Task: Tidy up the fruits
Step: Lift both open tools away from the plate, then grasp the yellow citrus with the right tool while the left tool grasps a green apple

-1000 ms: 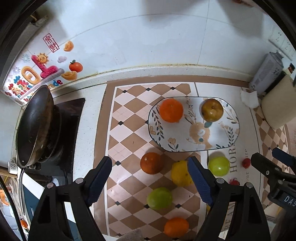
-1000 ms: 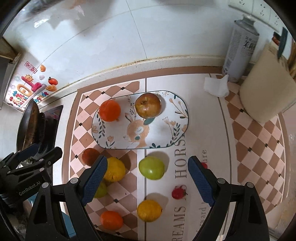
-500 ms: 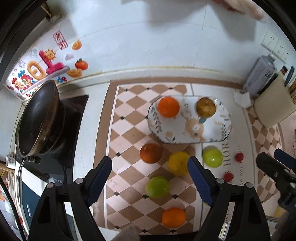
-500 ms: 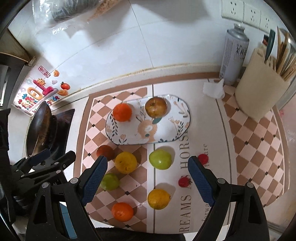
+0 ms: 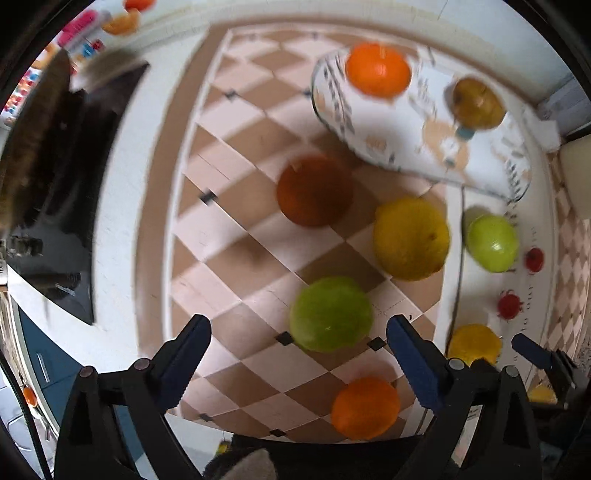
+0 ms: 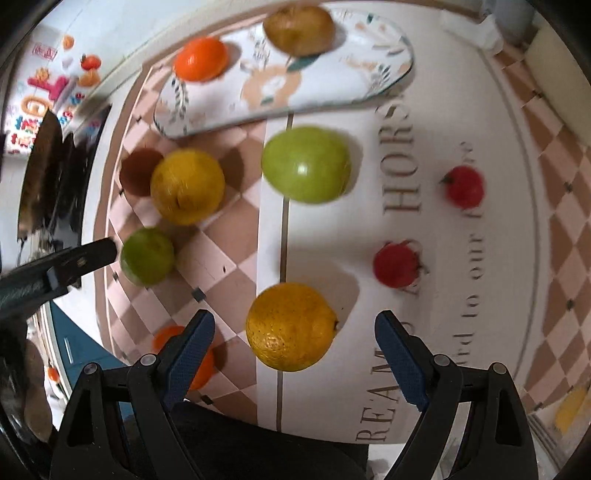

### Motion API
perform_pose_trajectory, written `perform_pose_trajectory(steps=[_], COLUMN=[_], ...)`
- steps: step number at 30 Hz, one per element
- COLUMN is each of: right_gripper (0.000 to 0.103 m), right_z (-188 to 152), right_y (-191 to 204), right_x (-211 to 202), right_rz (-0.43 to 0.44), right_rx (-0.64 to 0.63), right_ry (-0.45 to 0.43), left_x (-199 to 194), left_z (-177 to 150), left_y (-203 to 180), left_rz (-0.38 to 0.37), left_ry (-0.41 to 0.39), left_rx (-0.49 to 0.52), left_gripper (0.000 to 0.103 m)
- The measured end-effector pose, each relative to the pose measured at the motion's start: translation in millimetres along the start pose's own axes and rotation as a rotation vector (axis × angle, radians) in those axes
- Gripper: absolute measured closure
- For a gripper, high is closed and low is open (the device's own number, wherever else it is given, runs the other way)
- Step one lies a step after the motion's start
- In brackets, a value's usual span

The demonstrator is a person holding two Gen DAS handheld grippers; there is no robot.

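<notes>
In the left wrist view the left gripper spreads its fingers wide around a green apple on the counter, while in the right wrist view the right gripper gapes wide around a yellow lemon.

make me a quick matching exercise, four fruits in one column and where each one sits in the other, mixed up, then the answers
Things
1. bright orange
2. yellow citrus
3. small green fruit
4. large green apple

Places
a. between the open fingers of the left tool
b. on the patterned plate, beside the brown fruit
c. between the open fingers of the right tool
d. on the mat just in front of the plate, by the word HORSE

Pairs: 1-b, 2-c, 3-a, 4-d
</notes>
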State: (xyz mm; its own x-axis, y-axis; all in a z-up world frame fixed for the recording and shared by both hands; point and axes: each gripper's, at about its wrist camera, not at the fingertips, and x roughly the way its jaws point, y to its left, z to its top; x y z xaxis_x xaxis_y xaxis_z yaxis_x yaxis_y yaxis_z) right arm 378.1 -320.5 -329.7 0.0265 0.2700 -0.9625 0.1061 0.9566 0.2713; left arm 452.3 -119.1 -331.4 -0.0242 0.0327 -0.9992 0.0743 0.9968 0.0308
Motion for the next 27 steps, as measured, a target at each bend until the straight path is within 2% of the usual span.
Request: perform_pose_trajectory(steps=[6, 8, 10, 11, 13, 20, 27], right_gripper=[0.016, 0.023, 0.028, 0.034, 0.043, 0.043, 0.042], right_z=[-5, -6, -6, -7, -8, -17, -15], right_y=[4, 7, 9, 9, 10, -7, -19], right_x=[20, 25, 29, 32, 34, 29, 33], right_rz=[0.003, -0.001, -0.003, -0.005, -0.01, -0.009, 0.053], right_rx=[-0.046, -0.069, -0.08, -0.086, -0.093, -0.081, -0.031], right_ry=[0.018, 0.024, 0.029, 0.03, 0.024, 0.033, 0.05], left_x=[39, 46, 49, 49, 47, 43, 43], left_z=[4, 6, 6, 6, 3, -26, -48], left_y=[-9, -10, -12, -13, -17, -15, -4], left_rz=[-0.015, -0.018, -0.04, -0.051, -0.027, -0.019, -0.039], left_ry=[0.094, 0.094, 0.09, 0.083, 0.068, 0.062, 0.075], left_rx=[-0.05, -0.063, -0.062, -0.067, -0.048, -0.037, -0.068], left_gripper=[0.007, 0.018, 0.04, 0.043, 0.043, 0.043, 0.043])
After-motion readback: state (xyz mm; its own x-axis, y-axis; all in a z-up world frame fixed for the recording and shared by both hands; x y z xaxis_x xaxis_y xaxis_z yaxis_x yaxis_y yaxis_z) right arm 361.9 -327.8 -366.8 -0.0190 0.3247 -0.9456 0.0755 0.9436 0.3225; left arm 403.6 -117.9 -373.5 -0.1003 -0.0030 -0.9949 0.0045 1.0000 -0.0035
